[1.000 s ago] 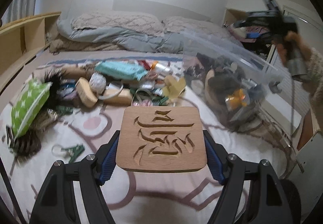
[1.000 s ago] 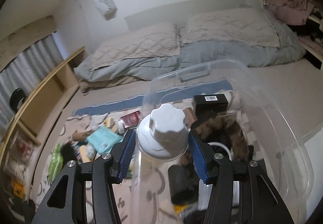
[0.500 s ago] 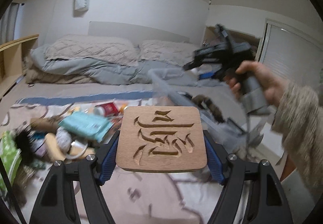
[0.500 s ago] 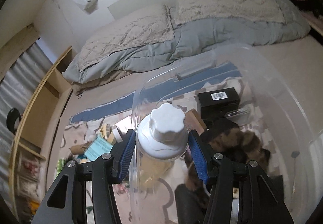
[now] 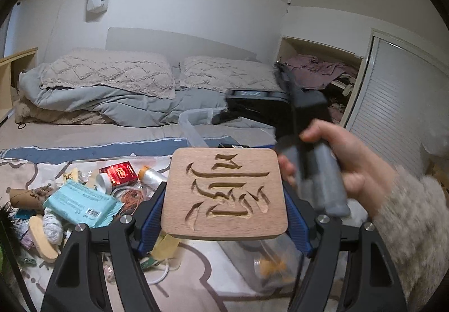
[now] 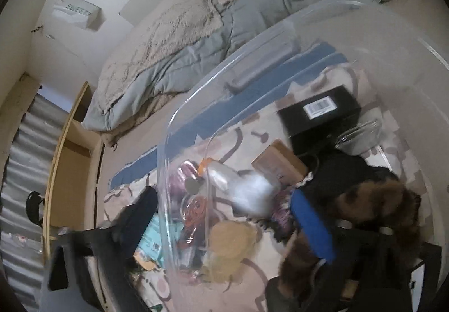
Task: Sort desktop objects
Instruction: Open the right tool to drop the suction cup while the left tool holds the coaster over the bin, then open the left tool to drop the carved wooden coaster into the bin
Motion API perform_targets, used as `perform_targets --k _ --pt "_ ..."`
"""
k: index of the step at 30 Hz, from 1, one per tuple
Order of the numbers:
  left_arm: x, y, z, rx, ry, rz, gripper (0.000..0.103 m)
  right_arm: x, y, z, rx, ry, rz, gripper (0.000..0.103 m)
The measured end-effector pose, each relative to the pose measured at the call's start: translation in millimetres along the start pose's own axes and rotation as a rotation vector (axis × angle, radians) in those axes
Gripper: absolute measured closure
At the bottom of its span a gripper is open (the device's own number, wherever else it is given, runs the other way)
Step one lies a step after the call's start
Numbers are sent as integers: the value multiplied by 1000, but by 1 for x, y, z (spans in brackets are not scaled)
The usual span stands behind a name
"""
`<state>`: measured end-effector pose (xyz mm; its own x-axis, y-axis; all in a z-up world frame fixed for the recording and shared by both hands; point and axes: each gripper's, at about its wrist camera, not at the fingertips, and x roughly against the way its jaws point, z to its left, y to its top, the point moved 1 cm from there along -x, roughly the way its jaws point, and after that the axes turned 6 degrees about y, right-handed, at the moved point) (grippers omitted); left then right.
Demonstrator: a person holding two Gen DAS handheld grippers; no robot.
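Here the left tongs (image 5: 224, 213) pinch a wooden plaque (image 5: 224, 194); the right tongs (image 6: 224, 227) are opening, dropping a bottle (image 6: 249, 194) into the clear bin (image 6: 182, 121). Release low, well inside the rim.

White walls (image 5: 196, 3), bed (image 5: 84, 129), wooden shelf (image 6: 73, 160)

A carved wooden coaster (image 5: 224, 194) lies flat, clamped at its side edges.

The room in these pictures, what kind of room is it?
Most likely a bedroom. A bed fills most of the view, with two pillows and a grey duvet at its head. A closet shelf piled with clothes stands beside it.
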<state>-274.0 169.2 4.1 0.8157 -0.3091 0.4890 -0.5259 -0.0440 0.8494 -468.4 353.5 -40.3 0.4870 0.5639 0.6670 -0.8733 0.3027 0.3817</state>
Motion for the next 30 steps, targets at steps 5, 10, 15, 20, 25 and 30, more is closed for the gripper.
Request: perform_targets --k 5,10,15,20,25,30 --pt "-19 16 -2 60 -22 21 27 31 -5 -7 1 105 -23 6" --pt "-45 31 -17 89 -43 63 27 68 -14 -11 34 163 -80 6" --pt "-65 43 -41 47 -20 72 27 118 -27 -12 116 107 -248 6" --pt "-89 51 -61 -22 33 90 27 156 -43 -15 190 70 -364 6" --pt "-113 58 -70 -24 62 140 27 177 -60 -19 221 107 -404 6" --pt "-133 76 -74 -54 115 172 27 183 -75 -22 258 132 -408 6"
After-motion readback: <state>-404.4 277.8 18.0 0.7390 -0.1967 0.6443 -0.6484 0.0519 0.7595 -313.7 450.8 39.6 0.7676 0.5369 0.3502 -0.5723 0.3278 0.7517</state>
